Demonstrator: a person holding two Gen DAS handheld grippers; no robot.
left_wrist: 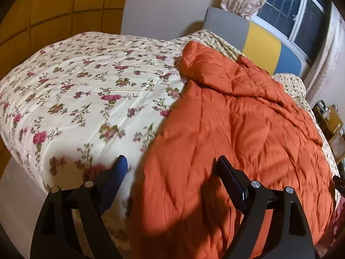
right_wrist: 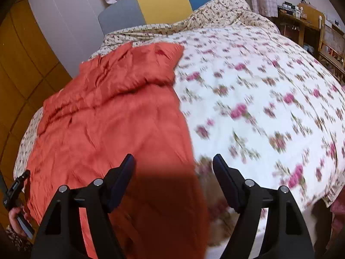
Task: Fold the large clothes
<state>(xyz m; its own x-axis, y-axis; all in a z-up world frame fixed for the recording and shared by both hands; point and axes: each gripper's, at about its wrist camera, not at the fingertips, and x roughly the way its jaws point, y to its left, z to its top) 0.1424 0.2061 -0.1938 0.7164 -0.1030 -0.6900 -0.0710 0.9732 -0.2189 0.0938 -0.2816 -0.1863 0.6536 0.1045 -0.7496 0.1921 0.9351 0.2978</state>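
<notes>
Both claws hang released, nothing between the fingers: left gripper [left_wrist: 170,161], right gripper [right_wrist: 173,159]. Below them the orange quilted cover [left_wrist: 226,129] lies rumpled, lengthwise on the floral bedspread [left_wrist: 86,86], far corner folded back (no legible writing). Its near edge overhangs the bed's foot; floral cloth either side lies bare.

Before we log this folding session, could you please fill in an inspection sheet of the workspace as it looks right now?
Surface: bed under a floral quilt, wrinkled, reaching the near edge.
Job's things: orange quilted garment spread lengthwise on the bed, its hood-like end toward the headboard; not yet folded.
Clutter: crumpled floral bedding by the headboard.
Grippers: left tongs open over the garment's near edge; right tongs open, gripping nothing.
Cables: nothing seen.
Surroundings: yellow wardrobe, dark window with curtains, wooden shelves holding small items.
</notes>
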